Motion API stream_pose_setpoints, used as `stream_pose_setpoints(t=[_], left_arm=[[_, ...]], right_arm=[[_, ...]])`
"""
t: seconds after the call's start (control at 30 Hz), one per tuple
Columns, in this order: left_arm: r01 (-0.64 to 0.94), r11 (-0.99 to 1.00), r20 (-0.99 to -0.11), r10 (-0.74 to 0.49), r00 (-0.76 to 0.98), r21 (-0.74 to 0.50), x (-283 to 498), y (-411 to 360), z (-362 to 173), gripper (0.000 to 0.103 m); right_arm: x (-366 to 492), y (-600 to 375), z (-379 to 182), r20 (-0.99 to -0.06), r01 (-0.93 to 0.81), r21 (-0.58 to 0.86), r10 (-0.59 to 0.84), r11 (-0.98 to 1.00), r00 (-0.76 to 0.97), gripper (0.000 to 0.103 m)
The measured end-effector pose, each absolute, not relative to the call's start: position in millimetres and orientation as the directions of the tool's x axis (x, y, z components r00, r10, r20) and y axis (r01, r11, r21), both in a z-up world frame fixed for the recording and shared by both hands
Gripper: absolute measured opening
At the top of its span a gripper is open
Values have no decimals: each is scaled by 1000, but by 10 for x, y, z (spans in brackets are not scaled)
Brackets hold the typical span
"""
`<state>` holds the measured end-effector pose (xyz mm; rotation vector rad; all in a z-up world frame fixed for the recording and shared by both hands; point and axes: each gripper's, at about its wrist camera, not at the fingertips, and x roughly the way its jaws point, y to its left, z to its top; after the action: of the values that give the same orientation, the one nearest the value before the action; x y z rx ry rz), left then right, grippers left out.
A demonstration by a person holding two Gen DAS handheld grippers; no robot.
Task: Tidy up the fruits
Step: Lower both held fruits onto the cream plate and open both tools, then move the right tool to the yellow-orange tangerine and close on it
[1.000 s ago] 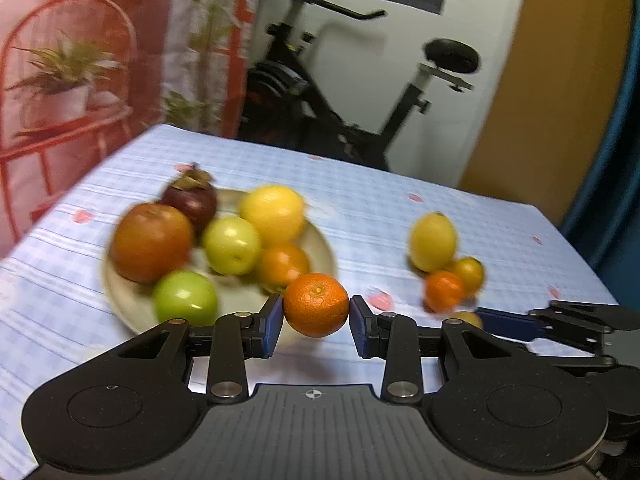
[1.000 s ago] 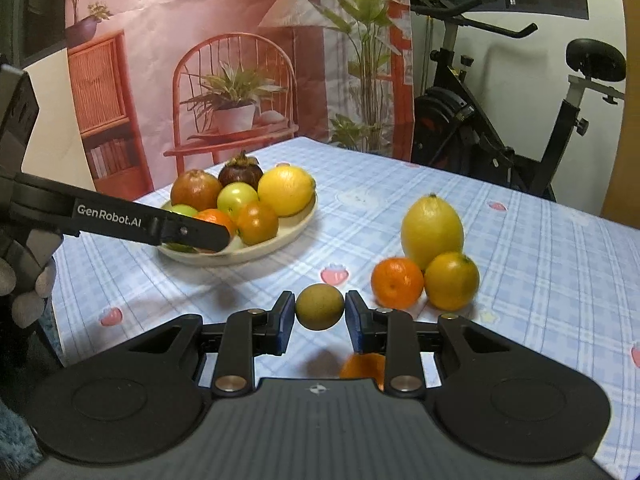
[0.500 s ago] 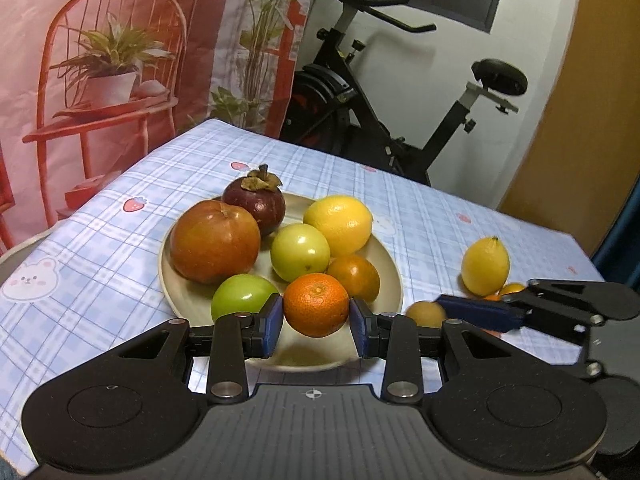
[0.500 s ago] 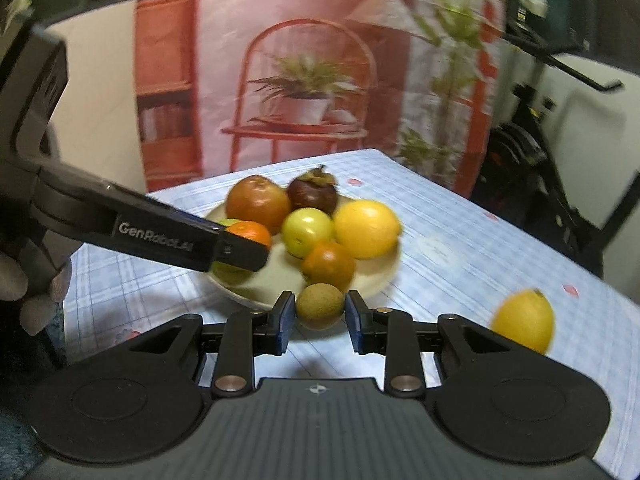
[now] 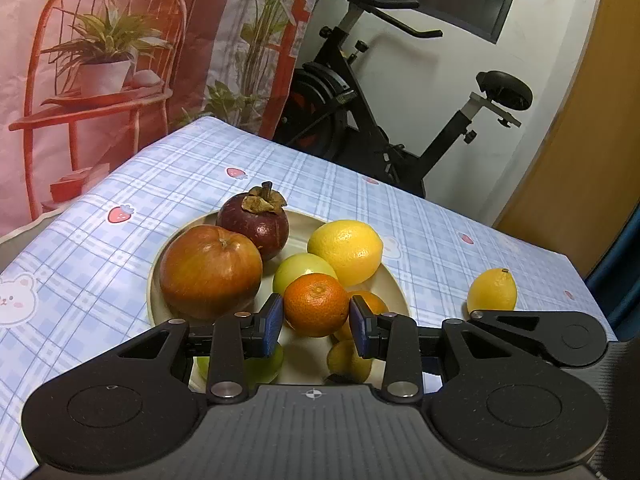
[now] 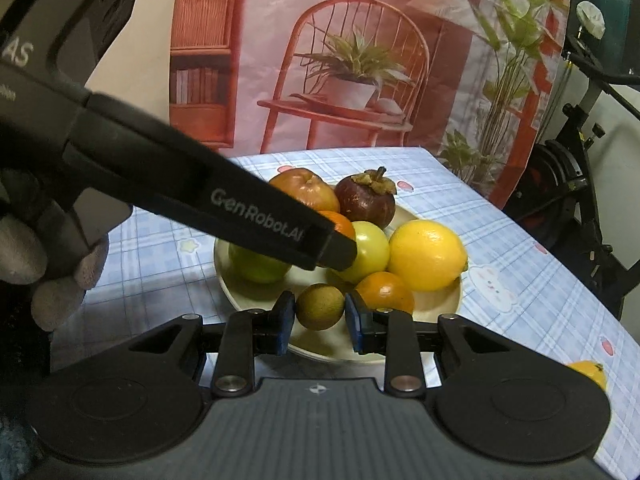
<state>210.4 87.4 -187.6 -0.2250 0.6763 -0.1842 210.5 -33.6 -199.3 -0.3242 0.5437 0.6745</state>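
Left tool [image 5: 316, 318] grips a mandarin [image 5: 316, 305], right tool [image 6: 320, 317] a brown fruit [image 6: 320, 306]; both hang over the plate [image 6: 440, 307], ready for lowering and release

your left gripper [image 5: 316, 322] and right gripper [image 6: 320, 317] are each clamped on something, while your gloved left hand [image 6: 48, 264] grips its handle.

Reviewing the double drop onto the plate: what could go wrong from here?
1. The plate is crowded; the tangerine in the left gripper may land on fruit and roll off.
2. Both grippers converge; the right gripper, holding the small brown fruit, could bump the left one.
3. A released fruit may nudge the lemon toward the rim.
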Motion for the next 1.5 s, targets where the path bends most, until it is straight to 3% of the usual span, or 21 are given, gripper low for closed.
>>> stream_pose_setpoints(t=[0.37, 0.6, 1.03, 1.33, 1.5], left_arm=[[95, 952, -624, -264, 735, -291, 2223, 887, -1916, 40], [70, 951, -575, -241, 782, -303, 2169, 990, -1729, 43], [168, 959, -535, -268, 801, -229, 2062, 559, -1534, 43], [256, 947, -538, -321, 779, -194, 2186, 190, -1482, 43], [329, 923, -541, -384, 748, -200, 2332, -59, -1484, 43]], right_arm=[[2141, -389, -2015, -578, -632, -76, 482, 771, 658, 31], [1988, -611, -1905, -531, -581, -32, 479, 813, 699, 33], [1675, -1666, -1794, -406, -252, 150, 291, 956, 866, 34], [1564, -2317, -1878, -371, -59, 237, 147, 970, 917, 34], [1608, -2504, -1923, -383, -46, 252, 143, 967, 913, 34]])
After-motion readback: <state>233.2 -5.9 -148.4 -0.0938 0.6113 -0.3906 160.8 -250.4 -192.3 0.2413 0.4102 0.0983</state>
